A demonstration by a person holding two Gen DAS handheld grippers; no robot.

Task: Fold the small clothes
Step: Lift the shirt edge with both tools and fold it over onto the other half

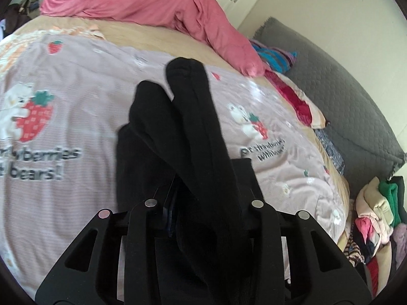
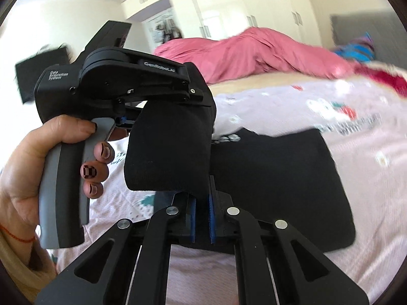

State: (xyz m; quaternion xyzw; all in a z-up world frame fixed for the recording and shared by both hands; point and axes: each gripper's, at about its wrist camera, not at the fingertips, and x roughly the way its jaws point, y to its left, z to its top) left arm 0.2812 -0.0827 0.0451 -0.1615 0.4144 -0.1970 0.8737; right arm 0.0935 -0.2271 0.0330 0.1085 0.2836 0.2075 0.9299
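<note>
the left gripper (image 1: pixel 203 198) is closed on a pair of black socks (image 1: pixel 188 117). the socks go up from between its fingers, and their two rounded toe ends stand over the bed cover (image 1: pixel 76 106), which is pale pink with strawberries and bears. in the right wrist view the same gripper (image 2: pixel 175 106) is seen from the side, held by the person's left hand (image 2: pixel 28 162). here the folded end of the black socks (image 2: pixel 168 150) hangs down from it, above the bed cover (image 2: pixel 292 101).

the right gripper (image 2: pixel 202 216) has its blue pads (image 2: pixel 211 216) a little apart, with a narrow gap between them, and nothing is clamped there. the lower edge of the hanging socks is just above this gap. whether it touches the pads, i cannot tell. a flat black cloth (image 2: pixel 279 178) lies on the bed cover, right behind the right gripper and under the hanging socks.

at the far side of the bed cover lies a rumpled pink blanket (image 1: pixel 142 2), seen also in the right wrist view (image 2: pixel 249 53). to the right of the bed cover is a grey headboard (image 1: pixel 330 89), and at its lower end a pile of mixed clothes (image 1: pixel 376 218).
</note>
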